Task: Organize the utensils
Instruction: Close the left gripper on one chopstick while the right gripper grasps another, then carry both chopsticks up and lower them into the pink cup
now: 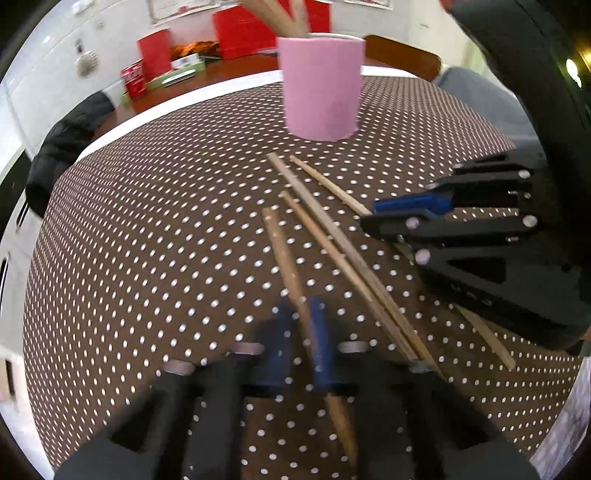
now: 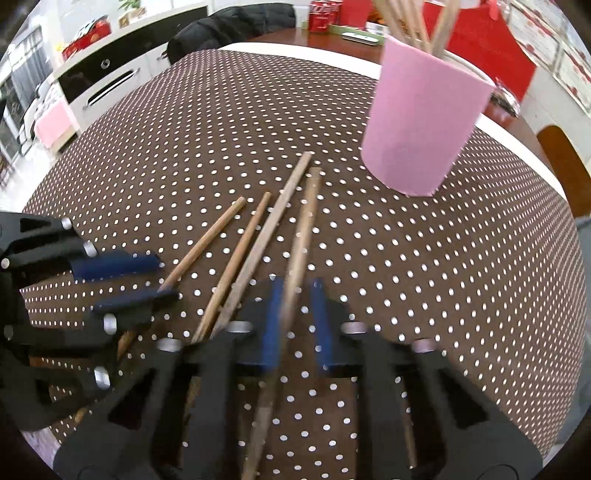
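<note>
Pick-up step: left gripper point(image 1: 301, 332) & right gripper point(image 2: 295, 325) each clamped on one wooden chopstick point(image 1: 284, 258) point(image 2: 301, 236). Next: lift, tip upright, drop into pink cylindrical cup point(image 2: 421, 125).

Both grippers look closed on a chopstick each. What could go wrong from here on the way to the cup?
1. The left gripper and right gripper each pinch one chopstick near one end, so the long free end may swing or slip.
2. The two loose chopsticks lie between the held ones; lifting may drag them.
3. The pink cup already holds sticks; a new one may jam or tip it.
</note>
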`<state>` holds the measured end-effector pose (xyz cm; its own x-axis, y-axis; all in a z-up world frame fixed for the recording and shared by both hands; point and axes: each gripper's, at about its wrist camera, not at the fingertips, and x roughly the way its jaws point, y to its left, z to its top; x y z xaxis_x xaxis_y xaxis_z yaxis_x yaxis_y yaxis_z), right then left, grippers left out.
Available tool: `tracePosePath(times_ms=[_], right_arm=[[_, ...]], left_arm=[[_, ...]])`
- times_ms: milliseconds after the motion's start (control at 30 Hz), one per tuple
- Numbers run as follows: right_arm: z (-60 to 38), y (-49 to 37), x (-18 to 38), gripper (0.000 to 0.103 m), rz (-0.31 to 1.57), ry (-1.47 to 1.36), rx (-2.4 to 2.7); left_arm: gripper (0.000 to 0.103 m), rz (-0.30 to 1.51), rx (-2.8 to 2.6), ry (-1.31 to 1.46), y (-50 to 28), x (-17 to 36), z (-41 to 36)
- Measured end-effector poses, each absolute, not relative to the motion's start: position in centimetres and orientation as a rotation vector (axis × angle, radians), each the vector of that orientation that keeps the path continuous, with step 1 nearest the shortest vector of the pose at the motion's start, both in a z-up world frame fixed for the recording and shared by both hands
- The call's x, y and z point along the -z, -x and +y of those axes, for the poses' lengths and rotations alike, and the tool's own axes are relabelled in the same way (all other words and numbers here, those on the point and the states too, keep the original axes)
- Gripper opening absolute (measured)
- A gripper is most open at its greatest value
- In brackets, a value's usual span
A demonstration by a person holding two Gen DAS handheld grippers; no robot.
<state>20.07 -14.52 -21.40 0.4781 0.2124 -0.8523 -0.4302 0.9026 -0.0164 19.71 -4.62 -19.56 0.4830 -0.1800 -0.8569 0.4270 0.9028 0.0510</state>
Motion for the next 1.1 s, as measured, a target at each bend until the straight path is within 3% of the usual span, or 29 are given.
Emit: tracePosePath(times_ms=[367,767,1100], right_arm=[[-20.5,-18.2,20.1,0.006,0.936,-0.025,-0.446],[-24.8,-16.8,17.2,0.006,0.733,-0.313,-0.533],[-26.7,-16.9,14.3,0.006,0.596,-0.365,-0.553]], left_arm=[[0.005,0.922,0.325,-0.141,-19.9,18.6,-2.4],[0.005,0.625,0.327,0.039,-19.2,12.8,-1.2],[0.005,0.408,0.357,0.102,-19.4,7.9,-2.3]])
